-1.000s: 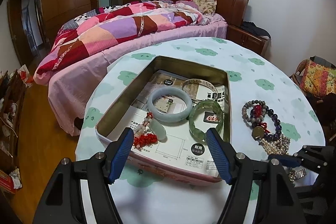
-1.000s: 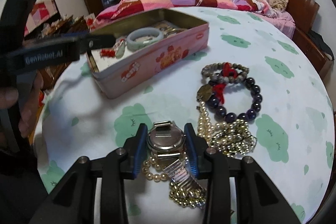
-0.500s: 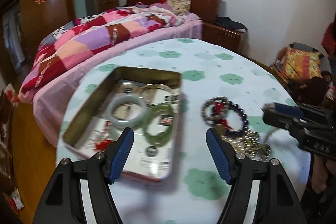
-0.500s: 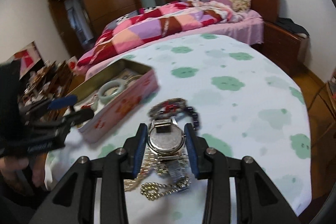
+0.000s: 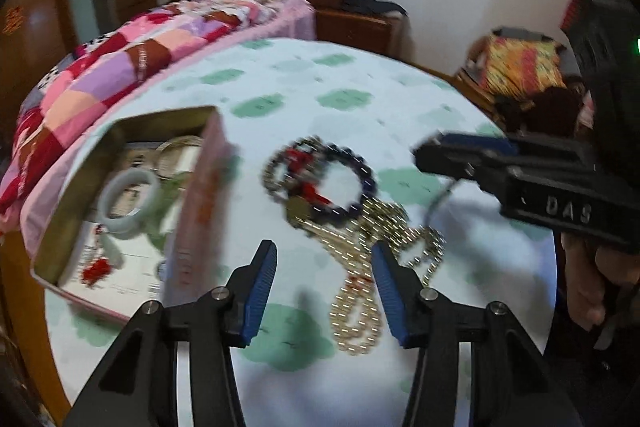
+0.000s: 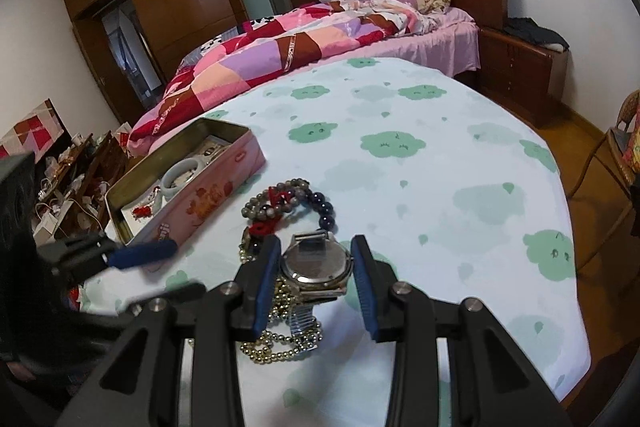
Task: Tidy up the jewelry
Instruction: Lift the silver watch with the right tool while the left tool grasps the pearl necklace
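Cloud-print tablecloth (image 6: pixel 440 155) under watch (image 6: pixel 317 263) pinched in right tool (image 6: pixel 316 259); left tool (image 5: pixel 323 269) agape.

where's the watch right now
In the right wrist view the watch sits face-down between the right gripper fingers, lifted over the gold bead chain, just near of the bead bracelets and right of the pink tin.

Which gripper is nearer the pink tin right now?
Left. The left gripper hovers open just beside the pink tin, above the gold chain. The right gripper holds the watch farther off, past the bead bracelets.
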Tool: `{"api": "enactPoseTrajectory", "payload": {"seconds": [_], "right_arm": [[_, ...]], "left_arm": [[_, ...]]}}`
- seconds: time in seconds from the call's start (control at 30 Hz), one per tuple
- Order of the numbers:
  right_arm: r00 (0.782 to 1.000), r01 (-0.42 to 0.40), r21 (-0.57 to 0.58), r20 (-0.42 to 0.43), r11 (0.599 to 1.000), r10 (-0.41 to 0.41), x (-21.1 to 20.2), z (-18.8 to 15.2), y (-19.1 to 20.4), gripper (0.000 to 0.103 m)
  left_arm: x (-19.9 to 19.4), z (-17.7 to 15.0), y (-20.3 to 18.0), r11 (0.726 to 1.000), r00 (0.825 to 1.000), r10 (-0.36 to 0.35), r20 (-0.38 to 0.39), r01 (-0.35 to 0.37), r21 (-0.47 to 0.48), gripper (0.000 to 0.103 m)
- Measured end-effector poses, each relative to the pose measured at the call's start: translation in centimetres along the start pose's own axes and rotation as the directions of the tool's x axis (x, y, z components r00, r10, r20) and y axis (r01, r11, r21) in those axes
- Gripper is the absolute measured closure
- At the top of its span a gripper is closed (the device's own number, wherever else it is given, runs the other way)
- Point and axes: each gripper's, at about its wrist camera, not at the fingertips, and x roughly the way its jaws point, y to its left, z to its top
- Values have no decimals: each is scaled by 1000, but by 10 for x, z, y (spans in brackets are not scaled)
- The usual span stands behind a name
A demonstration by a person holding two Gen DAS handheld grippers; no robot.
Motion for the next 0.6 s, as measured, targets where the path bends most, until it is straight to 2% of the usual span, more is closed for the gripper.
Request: {"api": "enactPoseTrajectory", "payload": {"seconds": [0.13, 0.17, 0.3, 0.33, 0.47, 0.6], "right_arm": [[1000, -11, 2, 6, 1000, 11, -1, 0, 2, 64], [1000, -12, 2, 10, 1000, 12, -2, 0, 2, 64], [1000, -13, 13, 21, 1000, 12, -6, 3, -1, 64], [1000, -16, 20, 21, 1000, 15, -7, 4, -2, 64], [999, -23, 28, 35, 999, 22, -12, 7, -2, 64], [997, -40, 14, 67, 999, 39, -22, 15, 7, 64]], "left_arm": [[17, -2, -9, 998, 997, -47, -63, 49, 27, 54], [21, -4, -8, 998, 995, -58, -81, 60, 23, 60], [29, -8, -8, 993, 985, -118, -127, 119, 4, 74], [28, -9, -8, 991, 984, -132, -123, 133, 2, 84], [20, -11, -11, 987, 982, -160, -96, 162, 16, 97], [7, -11, -12, 986, 985, -163, -50, 165, 33, 98]]}}
